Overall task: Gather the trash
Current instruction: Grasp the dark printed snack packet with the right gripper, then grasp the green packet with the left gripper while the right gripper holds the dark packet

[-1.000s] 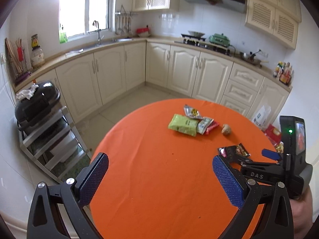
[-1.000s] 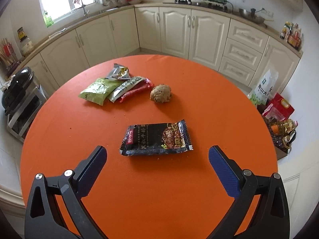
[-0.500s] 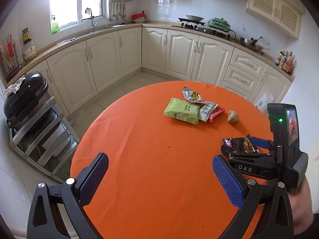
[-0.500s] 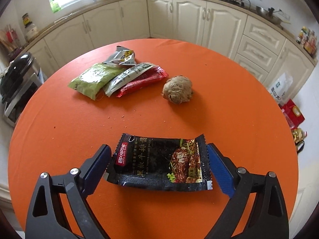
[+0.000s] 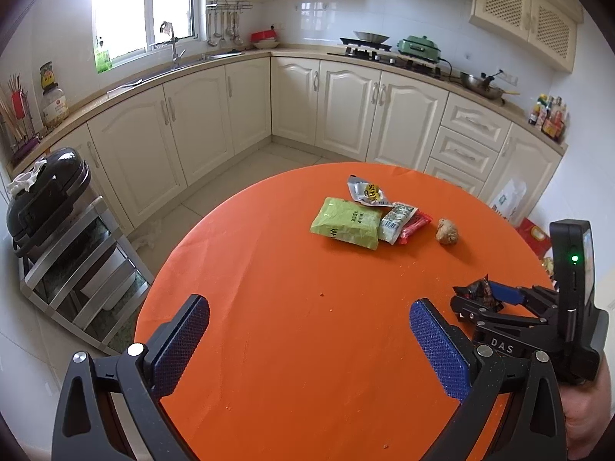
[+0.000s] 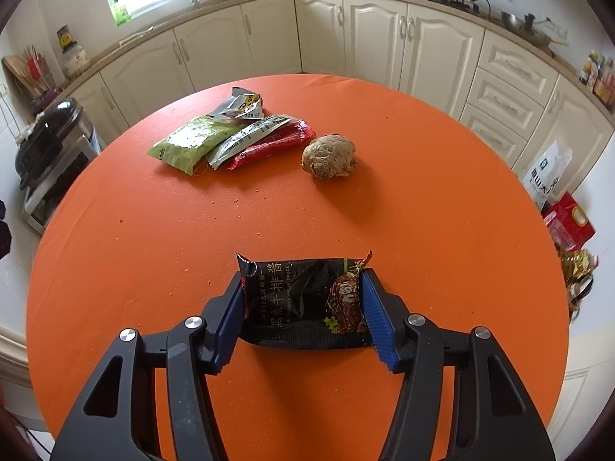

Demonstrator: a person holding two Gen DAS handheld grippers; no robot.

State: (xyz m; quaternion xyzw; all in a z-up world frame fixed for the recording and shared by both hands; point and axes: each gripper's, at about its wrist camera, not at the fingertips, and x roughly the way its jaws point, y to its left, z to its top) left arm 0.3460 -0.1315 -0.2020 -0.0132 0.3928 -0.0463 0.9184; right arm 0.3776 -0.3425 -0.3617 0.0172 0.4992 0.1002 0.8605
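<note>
Left wrist view: left gripper (image 5: 307, 330) hangs over the bare near part of the round orange table (image 5: 292, 365), jaws spread wide, nothing between them. Far side: green packet (image 5: 348, 223), silver wrapper (image 5: 367, 191), brown lump (image 5: 447, 231). At right, the right gripper (image 5: 488, 299) holds a crumpled black sauce packet (image 5: 476, 291).

Right wrist view: right gripper (image 6: 303, 307) jaws have just been closing; both blue pads now press the short ends of the black sauce packet (image 6: 303, 299), which buckles upward between them on the table (image 6: 423, 230). Green packet (image 6: 188, 142), red packet (image 6: 273, 144) and lump (image 6: 328, 155) lie well beyond.
</note>
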